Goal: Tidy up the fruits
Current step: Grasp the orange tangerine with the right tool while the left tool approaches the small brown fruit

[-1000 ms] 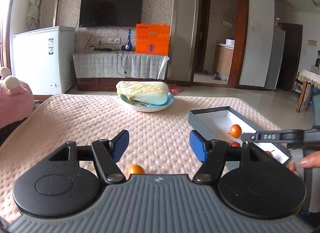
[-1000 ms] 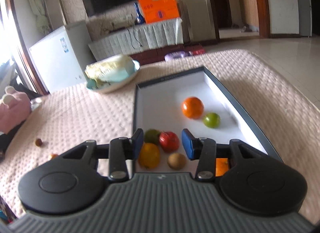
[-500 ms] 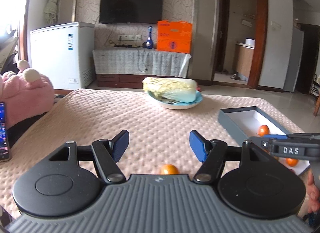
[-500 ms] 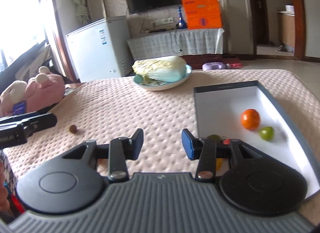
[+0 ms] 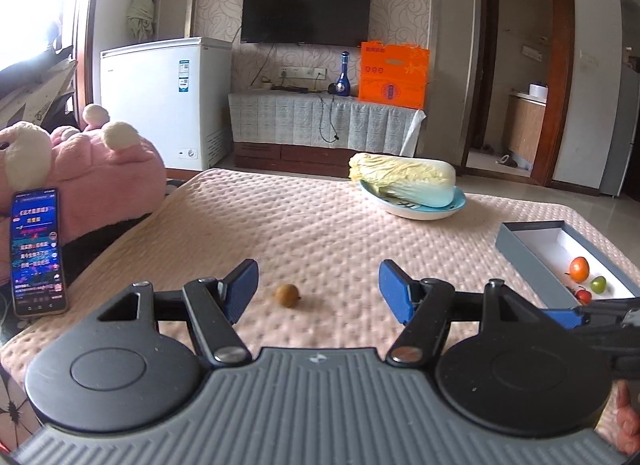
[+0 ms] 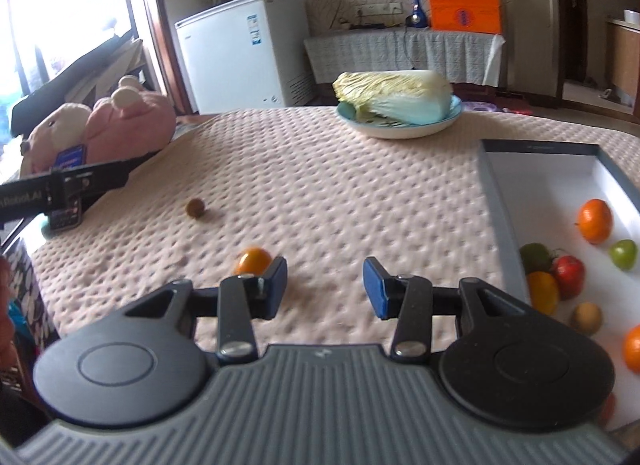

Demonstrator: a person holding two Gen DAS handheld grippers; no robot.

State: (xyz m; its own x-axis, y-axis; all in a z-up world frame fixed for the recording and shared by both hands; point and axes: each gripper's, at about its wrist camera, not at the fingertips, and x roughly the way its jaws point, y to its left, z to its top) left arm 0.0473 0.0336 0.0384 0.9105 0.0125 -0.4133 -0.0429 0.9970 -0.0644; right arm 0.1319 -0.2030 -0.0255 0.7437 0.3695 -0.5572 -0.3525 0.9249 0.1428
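Note:
A small brown fruit (image 5: 287, 295) lies on the pink quilted table, just ahead of my open, empty left gripper (image 5: 318, 287); it also shows in the right wrist view (image 6: 196, 208). A small orange fruit (image 6: 253, 260) lies by the left finger of my open, empty right gripper (image 6: 325, 285). The grey box with a white floor (image 6: 502, 201) at the right holds several fruits, among them an orange (image 6: 595, 220), a green one (image 6: 623, 253) and a red one (image 6: 568, 270). The box (image 5: 524, 247) also shows in the left wrist view.
A blue plate with a napa cabbage (image 5: 404, 181) stands at the far middle of the table. A pink plush toy (image 5: 100, 173) and a lit phone (image 5: 37, 251) are at the left edge. The left gripper's body (image 6: 60, 189) reaches in at the left of the right wrist view.
Both grippers have swung left, away from the box. The brown fruit now lies between the left fingers. The orange fruit now lies near the right gripper. Both stay open.

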